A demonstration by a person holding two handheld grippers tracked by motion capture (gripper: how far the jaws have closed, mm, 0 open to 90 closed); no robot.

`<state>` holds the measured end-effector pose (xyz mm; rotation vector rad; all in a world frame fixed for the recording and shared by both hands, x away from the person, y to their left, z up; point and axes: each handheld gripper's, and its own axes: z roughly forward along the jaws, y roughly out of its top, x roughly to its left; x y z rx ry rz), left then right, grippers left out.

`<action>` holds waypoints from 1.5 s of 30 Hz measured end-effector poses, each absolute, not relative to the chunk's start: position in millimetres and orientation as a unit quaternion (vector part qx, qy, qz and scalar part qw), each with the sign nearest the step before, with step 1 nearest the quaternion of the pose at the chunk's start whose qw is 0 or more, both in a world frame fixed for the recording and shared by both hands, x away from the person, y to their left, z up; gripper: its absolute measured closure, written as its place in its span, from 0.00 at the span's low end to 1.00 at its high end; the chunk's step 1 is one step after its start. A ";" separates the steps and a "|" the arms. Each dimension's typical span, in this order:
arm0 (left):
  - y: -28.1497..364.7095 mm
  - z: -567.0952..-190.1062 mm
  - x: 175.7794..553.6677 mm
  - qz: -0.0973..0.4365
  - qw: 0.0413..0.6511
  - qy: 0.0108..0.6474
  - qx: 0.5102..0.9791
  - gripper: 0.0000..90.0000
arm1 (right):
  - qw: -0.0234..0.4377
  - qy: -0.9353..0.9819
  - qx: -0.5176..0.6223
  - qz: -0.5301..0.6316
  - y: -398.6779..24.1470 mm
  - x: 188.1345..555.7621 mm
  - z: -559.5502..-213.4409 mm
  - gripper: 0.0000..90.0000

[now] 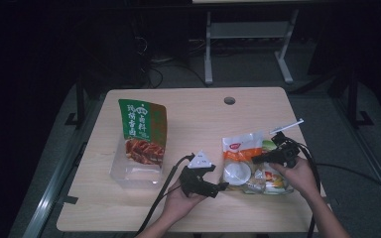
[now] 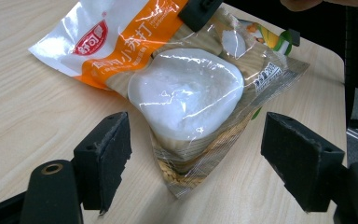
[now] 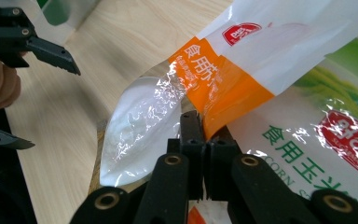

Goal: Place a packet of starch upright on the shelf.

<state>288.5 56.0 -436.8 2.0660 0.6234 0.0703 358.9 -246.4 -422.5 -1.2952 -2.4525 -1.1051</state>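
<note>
On the table, a green snack pouch stands far left. The baking soda bag (orange-banded) lies near right, atop a corn starch bag. The left gripper, palm-cradled, jaws apart, faces it; the right gripper, jaws clamped on its edge.

Dim dark surroundings, lit tabletop, plastic glare
</note>
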 end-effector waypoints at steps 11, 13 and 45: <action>58.0 -439.9 295.0 0.019 0.467 0.270 0.842 0.21 | 0.050 -0.822 -0.384 -0.418 -234.5 344.0 -394.7 1.00; 58.9 -440.6 296.6 0.015 0.468 0.276 0.839 0.20 | 0.045 -0.823 -0.371 -0.429 -233.0 340.0 -390.0 1.00; 71.8 -452.7 317.4 -0.071 0.542 0.320 0.774 0.33 | -0.001 -0.844 -0.225 -0.487 -197.0 305.9 -354.1 1.00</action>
